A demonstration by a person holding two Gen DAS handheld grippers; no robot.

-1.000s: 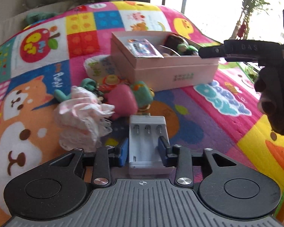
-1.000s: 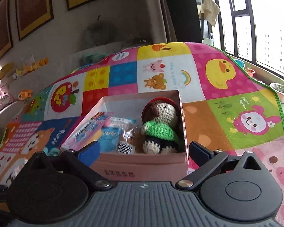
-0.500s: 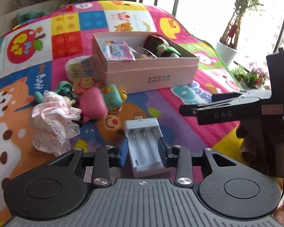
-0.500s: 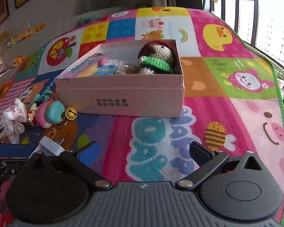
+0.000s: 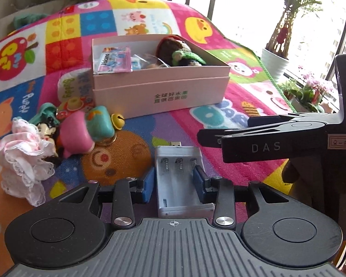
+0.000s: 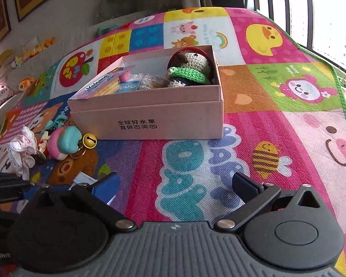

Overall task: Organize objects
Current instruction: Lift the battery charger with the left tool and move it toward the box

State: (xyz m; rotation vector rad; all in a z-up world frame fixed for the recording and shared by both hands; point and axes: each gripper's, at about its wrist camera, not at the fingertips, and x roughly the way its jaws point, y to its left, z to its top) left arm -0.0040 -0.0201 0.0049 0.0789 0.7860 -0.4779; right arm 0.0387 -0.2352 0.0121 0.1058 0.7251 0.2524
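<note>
My left gripper (image 5: pixel 174 180) is shut on a white battery charger (image 5: pixel 181 177), held low over the play mat. A pink cardboard box (image 5: pixel 163 92) stands ahead of it, holding a crocheted doll (image 5: pixel 180 53) and snack packets (image 5: pixel 114 60). My right gripper (image 6: pixel 175 184) is open and empty, in front of the box (image 6: pixel 147 120), with the doll (image 6: pixel 189 69) inside. The right gripper's fingers (image 5: pixel 260 136) show at the right of the left wrist view. A corner of the charger (image 6: pixel 84 180) shows in the right wrist view.
A pile of small toys lies left of the box: a pink and teal plush (image 5: pixel 85 131), a gold bell (image 5: pixel 117 121), a lacy white cloth (image 5: pixel 23 159), a small doll figure (image 5: pixel 46 129). Potted plants (image 5: pixel 276 53) stand beyond the mat's right edge.
The right gripper has pulled back from above the box and lowered to the mat in front of it. The left gripper, still holding the charger, has turned slightly right.
</note>
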